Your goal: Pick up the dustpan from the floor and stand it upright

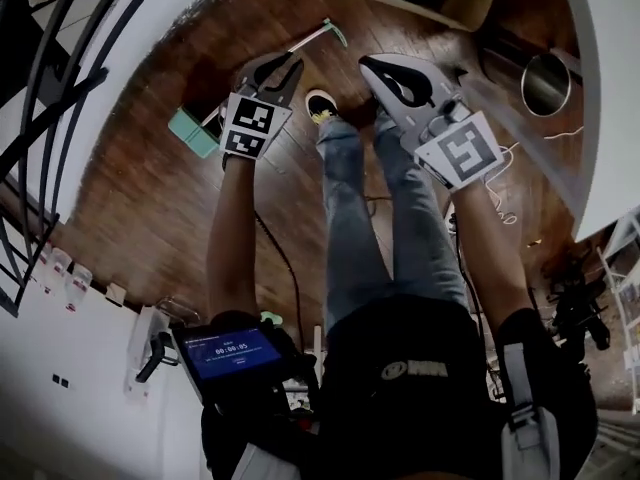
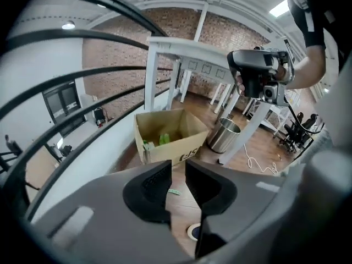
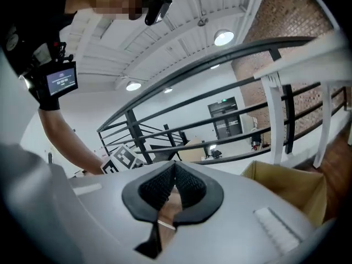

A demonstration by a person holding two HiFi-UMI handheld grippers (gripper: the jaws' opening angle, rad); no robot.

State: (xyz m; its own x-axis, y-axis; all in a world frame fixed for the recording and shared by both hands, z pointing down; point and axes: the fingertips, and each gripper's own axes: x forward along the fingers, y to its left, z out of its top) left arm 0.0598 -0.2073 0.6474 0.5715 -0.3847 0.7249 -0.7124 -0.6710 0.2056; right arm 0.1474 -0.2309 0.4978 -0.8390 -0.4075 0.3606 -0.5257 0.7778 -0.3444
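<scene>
The dustpan [image 1: 192, 131] lies on the wooden floor [image 1: 150, 208] ahead and to the left of the person's feet. Its mint-green pan is near the curved white wall, and its long handle [image 1: 312, 36] runs up and to the right across the boards. In the head view the left gripper [image 1: 288, 70] is held above the floor over that handle's middle stretch. Its fingers [image 2: 157, 183] stand a narrow way apart, with only floorboards showing in the gap between them. The right gripper [image 1: 375, 68] is held out beside it, above the person's shoes [image 1: 320, 106]. Its fingers [image 3: 190, 186] meet at the tips with nothing between them. Neither gripper touches the dustpan. Further off stand an open cardboard box [image 2: 168, 139] with green items inside and, just right of it, a steel bin [image 2: 225, 135]. A white cable [image 2: 258, 166] trails over the floor near the bin.
</scene>
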